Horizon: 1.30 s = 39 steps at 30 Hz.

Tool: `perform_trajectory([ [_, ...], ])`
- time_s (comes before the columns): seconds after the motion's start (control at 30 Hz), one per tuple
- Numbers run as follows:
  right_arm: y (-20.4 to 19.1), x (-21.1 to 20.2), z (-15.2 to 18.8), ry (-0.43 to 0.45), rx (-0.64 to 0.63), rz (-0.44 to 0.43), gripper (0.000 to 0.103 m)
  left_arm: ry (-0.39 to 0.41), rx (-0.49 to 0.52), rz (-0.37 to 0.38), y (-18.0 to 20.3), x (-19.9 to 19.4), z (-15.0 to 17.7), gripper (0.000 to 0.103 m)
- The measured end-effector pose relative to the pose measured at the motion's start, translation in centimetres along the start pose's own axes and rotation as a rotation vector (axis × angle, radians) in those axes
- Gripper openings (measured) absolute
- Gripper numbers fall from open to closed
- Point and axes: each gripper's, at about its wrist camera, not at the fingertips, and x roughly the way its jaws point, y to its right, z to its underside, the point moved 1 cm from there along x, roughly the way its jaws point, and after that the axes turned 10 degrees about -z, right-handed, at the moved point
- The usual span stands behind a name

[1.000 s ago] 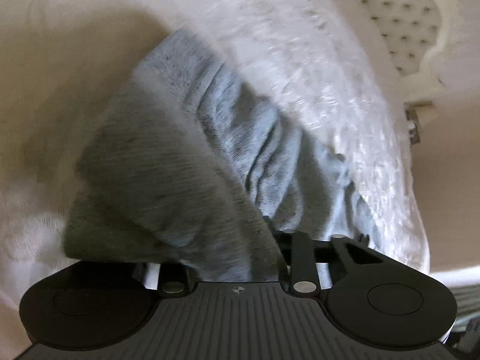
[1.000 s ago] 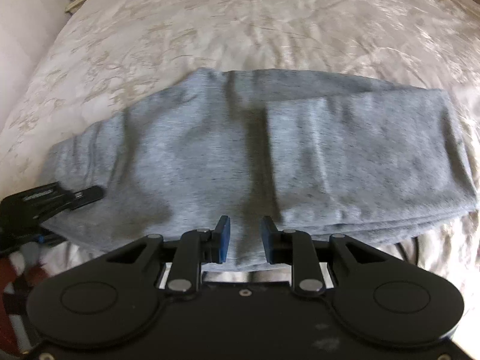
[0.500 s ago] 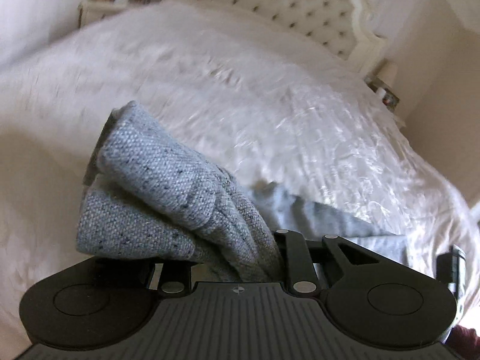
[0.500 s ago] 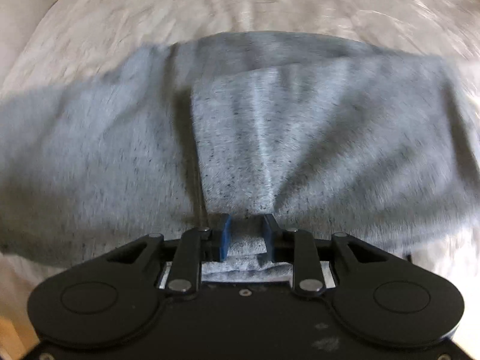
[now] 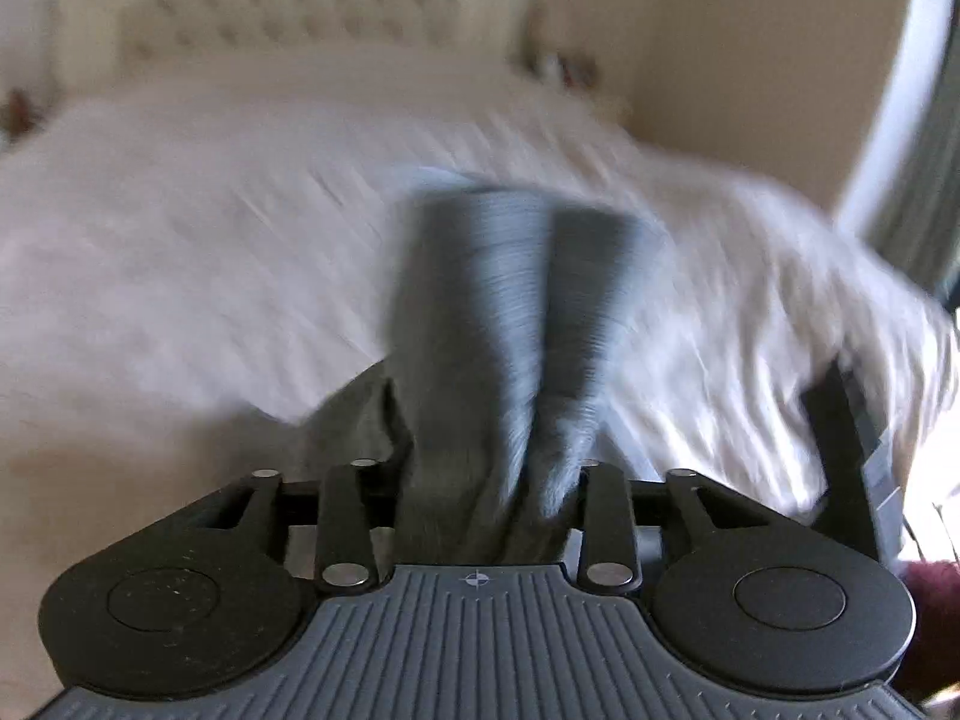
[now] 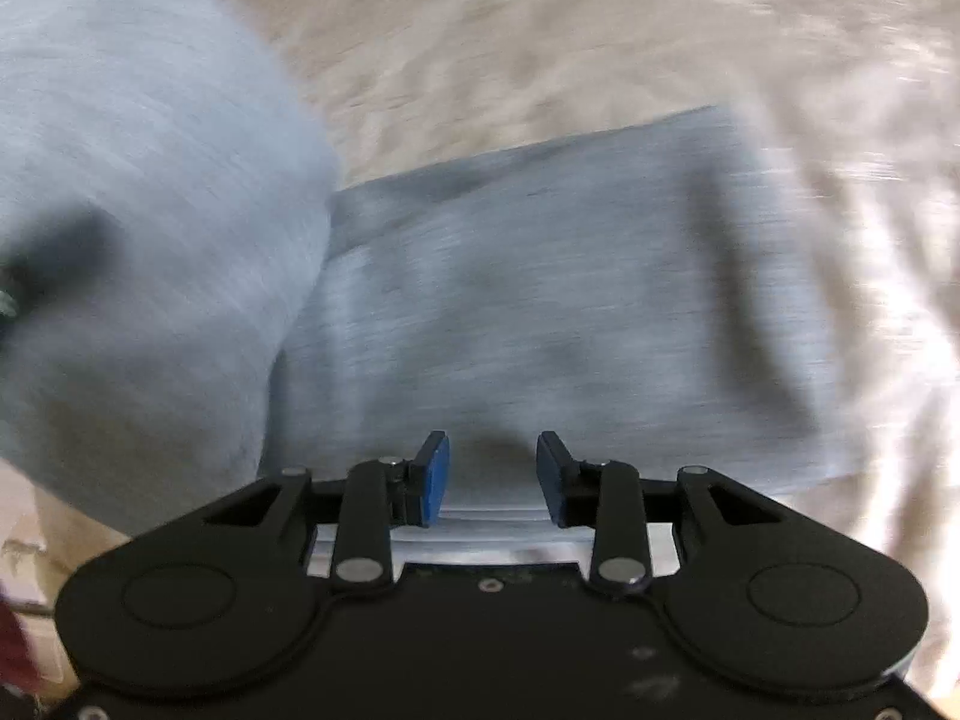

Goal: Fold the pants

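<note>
The grey pants point(image 5: 480, 300) lie on the white bed, blurred by motion. A bunch of their fabric stands up between the fingers of my left gripper point(image 5: 486, 468) and hides the pads; the jaws are opening but the cloth still fills the gap. In the right wrist view the folded part of the pants point(image 6: 570, 312) lies flat. A lifted fold point(image 6: 150, 210) hangs over it at the left. My right gripper point(image 6: 492, 468) hovers at the near edge of the flat part, jaws opening, blue pads apart, nothing pinched between them.
The white patterned bedspread point(image 5: 180, 240) spreads all around the pants. A tufted headboard point(image 5: 270, 0) stands at the back, with small items point(image 5: 564, 69) beside it. A curtain point(image 5: 918, 180) hangs at the right. The other gripper's black body point(image 5: 840, 450) shows at the right edge.
My left gripper has swung across the bed and rolled, carrying the bunched fabric over the rest. My right gripper, shut on a fold edge half a second ago, has let it go.
</note>
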Motion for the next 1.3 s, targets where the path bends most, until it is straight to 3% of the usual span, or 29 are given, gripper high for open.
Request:
perform_trajectory([
  [0.13,4.5,-2.6,-0.3,0.015,0.057,0.039,0.036,-0.109,0.124,0.048,5.3,4.3,1.8,0.040],
  [0.2,6.0,-3.5,-0.7,0.019,0.060,0.046,0.036,-0.087,0.149,0.053,6.2,3.5,2.1,0.045],
  [0.43,8.7,-5.7,-1.2,0.031,0.063,0.026,0.036,0.025,0.133,0.221,5.9,-0.2,1.7,0.053],
  [0.53,9.3,-6.1,-1.4,0.050,0.085,0.029,0.037,0.025,0.085,0.270,5.1,-0.3,2.0,0.058],
  [0.7,10.4,-7.9,-1.8,0.114,0.166,0.010,0.045,-0.104,-0.018,0.128,4.4,3.2,3.4,0.059],
  [0.77,10.5,-8.6,-2.0,0.141,0.177,-0.018,0.051,-0.231,-0.042,0.074,4.3,5.8,4.4,0.059],
  [0.83,10.1,-8.7,-2.1,0.145,0.168,-0.043,0.063,-0.329,-0.052,0.071,4.5,8.3,5.4,0.059],
  [0.87,9.7,-8.5,-2.1,0.141,0.160,-0.054,0.067,-0.342,-0.056,0.073,4.5,8.7,5.5,0.059],
  [1.0,8.1,-7.0,-2.0,0.091,0.096,-0.062,0.067,-0.318,-0.083,0.071,4.4,7.9,4.2,0.060],
  [1.17,6.7,-5.4,-1.7,0.045,0.040,-0.065,0.067,-0.263,-0.121,0.016,2.9,5.4,3.6,0.060],
  [1.3,6.2,-3.5,-1.7,0.018,0.023,-0.065,0.067,-0.279,-0.175,-0.038,1.2,4.4,3.9,0.060],
])
